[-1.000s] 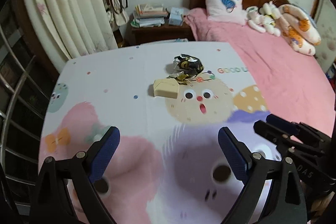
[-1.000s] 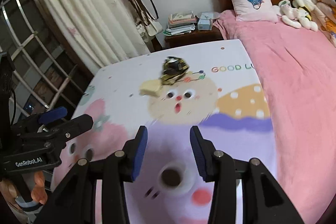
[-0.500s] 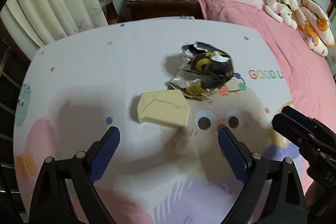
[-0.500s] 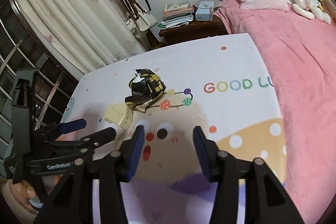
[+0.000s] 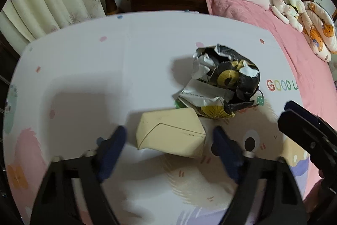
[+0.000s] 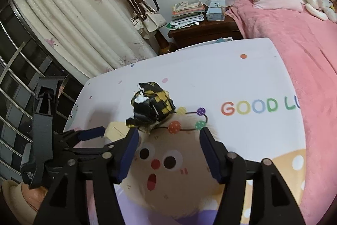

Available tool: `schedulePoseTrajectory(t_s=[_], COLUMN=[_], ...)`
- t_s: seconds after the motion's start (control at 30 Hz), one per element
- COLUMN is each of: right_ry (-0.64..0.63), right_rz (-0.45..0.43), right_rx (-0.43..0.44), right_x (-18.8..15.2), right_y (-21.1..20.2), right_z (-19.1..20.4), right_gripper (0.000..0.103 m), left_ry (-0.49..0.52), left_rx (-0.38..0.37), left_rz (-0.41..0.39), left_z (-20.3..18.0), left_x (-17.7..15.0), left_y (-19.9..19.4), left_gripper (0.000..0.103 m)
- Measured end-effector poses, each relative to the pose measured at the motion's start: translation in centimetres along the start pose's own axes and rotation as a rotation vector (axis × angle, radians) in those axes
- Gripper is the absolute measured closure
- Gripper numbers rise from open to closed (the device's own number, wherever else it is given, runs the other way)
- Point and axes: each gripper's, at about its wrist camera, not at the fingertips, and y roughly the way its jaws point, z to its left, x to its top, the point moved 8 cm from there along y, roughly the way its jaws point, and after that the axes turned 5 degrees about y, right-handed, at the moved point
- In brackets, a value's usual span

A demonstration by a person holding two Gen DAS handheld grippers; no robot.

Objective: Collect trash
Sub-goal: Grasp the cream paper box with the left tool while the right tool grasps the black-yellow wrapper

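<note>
A cream carton (image 5: 170,133) is framed between the spread jaws of the left hand-held gripper (image 5: 169,140), neither pad touching it, on a cartoon-printed desk (image 5: 84,69). A crumpled black-and-yellow wrapper (image 5: 227,79) is seen just beyond, to the right, touching the carton's far corner. The right hand-held gripper (image 6: 168,147) (jaws likewise apart) is held just short of the wrapper (image 6: 151,107).

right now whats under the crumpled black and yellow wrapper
A white and yellow wrapper sheet sticks out beneath the black wrapper, resting on the cartoon sheet beside the cream box. Anything further beneath is covered.
</note>
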Motion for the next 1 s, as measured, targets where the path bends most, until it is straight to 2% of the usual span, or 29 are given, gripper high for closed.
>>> schedulePoseTrajectory(t_s=[0.07,0.23,0.33,0.53,0.73,0.8,0.83,1.0], right_ry=[-0.002,-0.016,-0.026,-0.062,-0.077,-0.076,-0.075,-0.090], right_rz=[0.002,0.006,0.010,0.013,0.030,0.038,0.041,0.027], right_rx=[0.005,0.009,0.008,-0.024,-0.069,-0.075,-0.074,-0.066], right_x=[0.3,1.0,1.4,2.3,2.6,2.5,2.3,1.5], right_y=[0.4,1.5,2.2,4.4,6.4,6.6,6.7,5.3], right_z=[0.3,1.3,1.9,2.9,2.9,2.8,2.8,3.3], right_gripper=[0.042,0.041,0.028,0.028,0.028,0.032,0.044,0.050], left_ry=[0.000,-0.030,-0.054,-0.109,-0.137,-0.143,-0.147,-0.157], left_rx=[-0.005,-0.041,-0.022,0.010,0.019,0.021,0.022,0.020], left_rz=[-0.011,-0.024,-0.038,-0.093,-0.114,-0.120,-0.123,-0.139], left_z=[0.1,0.6,1.5,3.4,4.9,5.2,5.4,5.7], left_x=[0.3,0.1,-0.3,-0.1,0.0,-0.1,-0.3,-0.8], left_y=[0.1,-0.1,-0.6,-2.7,-4.0,-4.4,-4.6,-5.9], left_gripper=[0.040,0.040,0.040,0.040,0.040,0.040,0.040,0.040])
